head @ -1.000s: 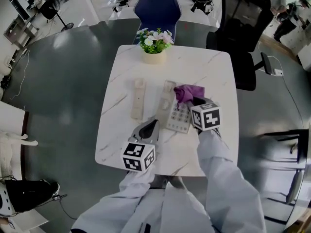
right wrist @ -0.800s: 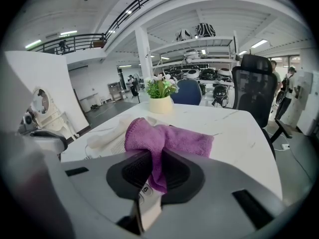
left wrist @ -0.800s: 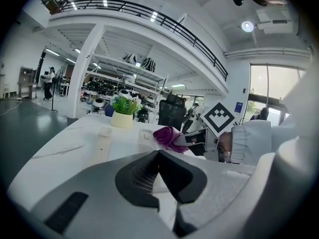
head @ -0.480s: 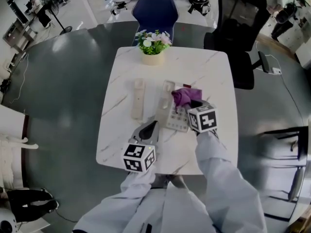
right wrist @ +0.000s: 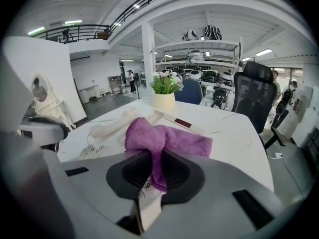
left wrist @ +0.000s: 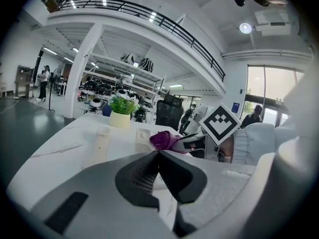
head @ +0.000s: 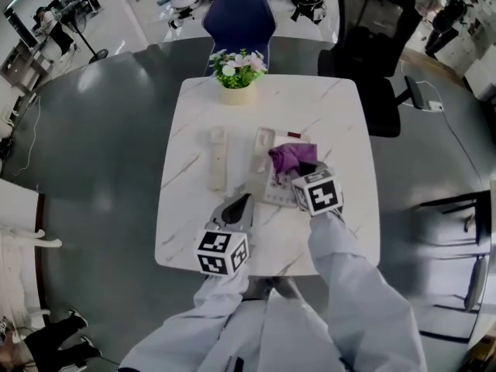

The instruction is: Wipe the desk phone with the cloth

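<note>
A cream desk phone lies in the middle of the white marble table. Its handset rests off the cradle to the left, joined by a coiled cord. My right gripper is shut on a purple cloth, which is bunched on the phone's upper right part. In the right gripper view the cloth hangs between the jaws over the phone. My left gripper sits just near-left of the phone, shut with nothing in it.
A potted flower plant stands at the table's far edge. Behind the table are a blue chair and a black office chair. The dark floor surrounds the table on all sides.
My right gripper has drawn the cloth a little toward me across the phone. The left gripper has stayed in place.
</note>
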{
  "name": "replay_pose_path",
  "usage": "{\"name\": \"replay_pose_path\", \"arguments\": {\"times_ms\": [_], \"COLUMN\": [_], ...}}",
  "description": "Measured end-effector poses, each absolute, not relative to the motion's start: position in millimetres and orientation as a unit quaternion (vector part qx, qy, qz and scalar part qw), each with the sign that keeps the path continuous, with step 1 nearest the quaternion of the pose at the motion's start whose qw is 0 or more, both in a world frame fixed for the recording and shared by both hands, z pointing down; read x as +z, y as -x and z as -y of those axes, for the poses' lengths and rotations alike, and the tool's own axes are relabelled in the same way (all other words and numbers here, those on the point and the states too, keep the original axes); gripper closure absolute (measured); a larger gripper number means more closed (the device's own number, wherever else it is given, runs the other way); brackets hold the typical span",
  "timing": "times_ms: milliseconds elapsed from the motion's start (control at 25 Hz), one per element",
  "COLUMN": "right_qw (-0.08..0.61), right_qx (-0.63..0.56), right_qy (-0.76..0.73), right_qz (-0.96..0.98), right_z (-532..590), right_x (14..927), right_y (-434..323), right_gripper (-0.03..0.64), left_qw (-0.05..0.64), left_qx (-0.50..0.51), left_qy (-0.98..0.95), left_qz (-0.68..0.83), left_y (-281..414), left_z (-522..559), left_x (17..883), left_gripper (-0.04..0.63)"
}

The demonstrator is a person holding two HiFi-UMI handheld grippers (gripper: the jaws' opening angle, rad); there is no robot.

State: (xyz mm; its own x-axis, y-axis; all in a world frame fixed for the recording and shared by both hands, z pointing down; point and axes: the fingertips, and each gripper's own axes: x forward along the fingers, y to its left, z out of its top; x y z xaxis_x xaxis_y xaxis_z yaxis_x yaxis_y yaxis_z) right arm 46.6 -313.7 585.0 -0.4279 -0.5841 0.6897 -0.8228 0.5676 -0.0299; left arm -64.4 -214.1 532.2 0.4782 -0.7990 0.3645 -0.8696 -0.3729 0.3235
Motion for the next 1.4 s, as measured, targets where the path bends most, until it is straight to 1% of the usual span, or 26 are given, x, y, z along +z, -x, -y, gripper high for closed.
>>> {"name": "replay_pose_path", "arguments": {"times_ms": [1400], "right_qw": [0.352], "right_qx": [0.177], "right_qy": [-0.417], "right_qz": [0.819], "right_z": [250], "right_x": [601], "right_y": [-35], "right_gripper": [0.58], "left_qw": [0.235], "left_qx": [0.069], "left_qy": [-0.842], "left_qz": [0.48], "left_y": [59], "left_z": [195], "left_x": [533], "left_gripper": [0.597]}}
